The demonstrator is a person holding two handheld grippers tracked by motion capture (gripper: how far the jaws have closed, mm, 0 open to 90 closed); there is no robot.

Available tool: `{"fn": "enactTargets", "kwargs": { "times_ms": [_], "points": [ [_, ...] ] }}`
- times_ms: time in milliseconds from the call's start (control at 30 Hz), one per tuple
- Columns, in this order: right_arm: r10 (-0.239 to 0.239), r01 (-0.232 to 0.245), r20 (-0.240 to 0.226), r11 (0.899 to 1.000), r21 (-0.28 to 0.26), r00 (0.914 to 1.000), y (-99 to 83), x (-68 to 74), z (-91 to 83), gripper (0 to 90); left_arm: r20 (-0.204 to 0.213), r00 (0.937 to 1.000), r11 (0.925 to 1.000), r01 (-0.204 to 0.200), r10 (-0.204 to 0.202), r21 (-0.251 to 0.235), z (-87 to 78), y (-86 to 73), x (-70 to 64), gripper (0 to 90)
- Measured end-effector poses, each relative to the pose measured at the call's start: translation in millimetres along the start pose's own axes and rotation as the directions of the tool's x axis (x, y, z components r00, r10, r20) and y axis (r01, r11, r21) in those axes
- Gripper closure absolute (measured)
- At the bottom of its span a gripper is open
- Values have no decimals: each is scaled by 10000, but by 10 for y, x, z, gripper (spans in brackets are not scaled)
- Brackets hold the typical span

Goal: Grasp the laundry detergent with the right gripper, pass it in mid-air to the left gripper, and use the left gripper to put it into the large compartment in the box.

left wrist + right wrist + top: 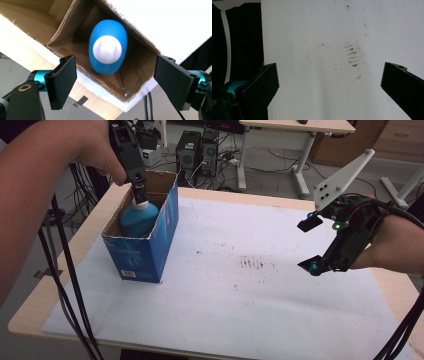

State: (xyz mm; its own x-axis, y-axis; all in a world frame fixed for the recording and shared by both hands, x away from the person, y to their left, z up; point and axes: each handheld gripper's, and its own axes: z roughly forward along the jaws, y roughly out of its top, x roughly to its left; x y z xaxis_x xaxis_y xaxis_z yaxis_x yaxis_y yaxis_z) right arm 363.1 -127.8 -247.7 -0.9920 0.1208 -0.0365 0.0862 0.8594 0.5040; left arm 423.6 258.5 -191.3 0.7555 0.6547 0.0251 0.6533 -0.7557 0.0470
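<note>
A blue bottle with a white cap stands upright inside an open blue cardboard box at the table's left. My left gripper points down into the box just above the cap. In the left gripper view the jaws stand wide apart, and the bottle with its cap sits beyond them between the brown box walls; the left gripper is open. My right gripper hovers open over the white sheet at the right, and nothing lies between the jaws of the right gripper.
A white sheet covers most of the wooden table and carries brown smudges near its middle, smudges below the right gripper. Black cables hang at the left. Computer towers and desk legs stand behind the table.
</note>
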Motion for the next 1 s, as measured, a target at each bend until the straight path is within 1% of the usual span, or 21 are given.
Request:
{"fn": "enactTargets", "kwargs": {
  "times_ms": [67, 100, 200, 267, 300, 333, 367, 400, 467, 533, 567, 600, 633, 667, 700, 767, 867, 900, 933, 967, 1000],
  "points": [
    [-59, 59, -49, 9999, 100, 10000, 19, -6, -9, 6, -121, 9997, 9998, -205, 205, -7, -47, 15, -49, 158],
    [-83, 84, -67, 9998, 163, 9999, 31, -8, -13, 6, -111, 9995, 9996, -298, 298, -7, -62, 22, -69, 157],
    [-118, 123, -131, 9992, 390, 9998, 63, -13, -24, 6, -111, 9968, 9969, -789, 788, -47, -110, 60, -163, 157],
    [-233, 242, -176, 9984, 515, 9996, 91, -19, -29, 6, -129, 9915, 9914, -1296, 1294, -177, -143, 98, -242, 157],
    [-302, 315, -242, 9979, 563, 9993, 101, -25, -31, 6, -105, 9866, 9863, -1632, 1630, -257, -154, 121, -291, 157],
    [-302, 315, -242, 9979, 563, 9993, 101, -25, -31, 6, -105, 9866, 9863, -1632, 1630, -257, -154, 121, -291, 157],
    [-334, 352, -293, 9974, 632, 9990, 113, -33, -34, 6, 69, 9788, 9782, -2045, 2049, -347, -163, 156, -362, 157],
    [-348, 375, -371, 9964, 756, 9987, 133, -48, -36, 6, 57, 9741, 9736, -2258, 2261, -342, -163, 176, -397, 154],
    [-366, 404, -416, 9947, 942, 9985, 154, -62, -33, 6, 129, 9671, 9669, -2536, 2540, -286, -153, 211, -455, 126],
    [-371, 415, -422, 9931, 1098, 9984, 176, -75, -30, 6, 196, 9620, 9620, -2718, 2724, -271, -142, 245, -506, 118],
    [-412, 460, -441, 9924, 1141, 9982, 187, -82, -30, 6, 186, 9580, 9580, -2858, 2863, -234, -134, 264, -531, 111],
    [-396, 445, -434, 9920, 1182, 9983, 198, -84, -31, 6, 191, 9561, 9562, -2920, 2924, -217, -125, 281, -555, 99],
    [-436, 488, -449, 9914, 1213, 9980, 209, -90, -32, 6, 252, 9528, 9531, -3021, 3025, -193, -118, 299, -575, 93],
    [-462, 516, -462, 9909, 1244, 9979, 219, -94, -35, 6, 281, 9513, 9517, -3065, 3069, -164, -112, 316, -595, 93],
    [-487, 545, -488, 9904, 1267, 9976, 226, -100, -37, 6, 294, 9483, 9487, -3159, 3162, -128, -104, 333, -614, 90],
    [-515, 578, -505, 9896, 1315, 9974, 237, -107, -38, 6, 383, 9399, 9407, -3392, 3392, -70, -82, 366, -659, 68],
    [-547, 619, -554, 9884, 1390, 9970, 240, -117, -33, 6, 468, 9303, 9312, -3644, 3639, 26, -51, 415, -701, 66],
    [-547, 619, -554, 9884, 1390, 9970, 240, -117, -33, 6, 468, 9303, 9312, -3644, 3639, 26, -51, 415, -701, 60],
    [-587, 675, -608, 9857, 1544, 9964, 237, -130, -17, 6, 544, 9272, 9285, -3714, 3707, 41, -30, 445, -718, 60],
    [-587, 675, -608, 9857, 1544, 9964, 237, -130, -17, 6, 560, 9256, 9270, -3751, 3742, 56, -24, 455, -723, 60],
    [-518, 621, -655, 9839, 1674, 9965, 231, -132, -8, 6, 620, 9246, 9264, -3765, 3759, -12, 10, 497, -736, 60]
  ]
}}
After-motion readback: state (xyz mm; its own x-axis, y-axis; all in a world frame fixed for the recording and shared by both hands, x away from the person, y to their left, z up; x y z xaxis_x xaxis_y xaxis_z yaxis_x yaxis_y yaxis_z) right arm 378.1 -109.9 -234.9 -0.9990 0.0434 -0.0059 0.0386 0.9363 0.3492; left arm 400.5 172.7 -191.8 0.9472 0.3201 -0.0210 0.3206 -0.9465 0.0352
